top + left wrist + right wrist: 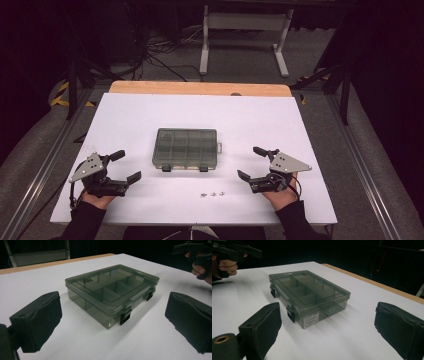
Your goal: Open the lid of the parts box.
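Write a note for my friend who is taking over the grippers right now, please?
Left gripper: open, holding nothing, on the table left of the box.
Right gripper: open, holding nothing, right of the box.
The smoky plastic compartment box sits mid-table, lid shut, both front latches closed.
Three tiny metal bits lie loose on the white table, in front of the box, toward its right.
Done: nothing visible yet.
Left: probably unlatch the box and put the bits in.

I count one smoky compartment box (186,148) with two black latches (166,169) on its front, three small screws (212,193) in a row on one white table (150,115), and my two grippers (125,166).
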`<act>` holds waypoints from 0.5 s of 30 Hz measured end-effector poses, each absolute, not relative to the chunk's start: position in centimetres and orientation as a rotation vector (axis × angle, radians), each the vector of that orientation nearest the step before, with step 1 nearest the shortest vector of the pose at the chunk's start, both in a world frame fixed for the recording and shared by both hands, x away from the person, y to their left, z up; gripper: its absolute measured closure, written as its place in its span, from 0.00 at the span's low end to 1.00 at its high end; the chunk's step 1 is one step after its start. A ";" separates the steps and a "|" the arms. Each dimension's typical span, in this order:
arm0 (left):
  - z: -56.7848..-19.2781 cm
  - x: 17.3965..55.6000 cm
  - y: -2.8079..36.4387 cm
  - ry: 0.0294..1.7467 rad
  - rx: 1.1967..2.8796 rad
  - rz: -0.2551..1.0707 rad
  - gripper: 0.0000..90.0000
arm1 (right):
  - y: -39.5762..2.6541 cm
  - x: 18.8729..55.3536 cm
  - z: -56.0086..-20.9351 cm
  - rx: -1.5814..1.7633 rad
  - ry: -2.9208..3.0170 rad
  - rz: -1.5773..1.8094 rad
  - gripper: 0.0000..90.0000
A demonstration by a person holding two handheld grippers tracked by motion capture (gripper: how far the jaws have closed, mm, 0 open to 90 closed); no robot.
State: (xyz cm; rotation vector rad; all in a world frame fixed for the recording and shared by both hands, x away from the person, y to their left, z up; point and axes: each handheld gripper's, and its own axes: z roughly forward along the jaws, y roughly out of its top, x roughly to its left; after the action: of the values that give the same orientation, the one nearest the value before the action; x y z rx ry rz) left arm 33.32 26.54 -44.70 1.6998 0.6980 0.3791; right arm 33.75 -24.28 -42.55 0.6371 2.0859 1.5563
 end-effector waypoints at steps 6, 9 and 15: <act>-44.4 33.2 26.4 0.680 1.704 0.397 0.02 | -24.3 33.6 -42.6 0.640 2.093 1.551 0.09; -44.3 33.3 26.2 0.678 1.715 0.393 0.02 | -24.2 33.7 -42.6 0.642 2.094 1.546 0.10; -44.1 34.0 25.9 0.691 1.690 0.354 0.02 | -24.1 33.7 -42.8 0.645 2.103 1.544 0.10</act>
State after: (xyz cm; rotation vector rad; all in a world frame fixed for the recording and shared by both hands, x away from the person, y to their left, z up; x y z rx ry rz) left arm 33.95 25.94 -44.12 1.6898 0.6912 0.3538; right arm 33.69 -24.09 -42.76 0.6454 2.1031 1.5442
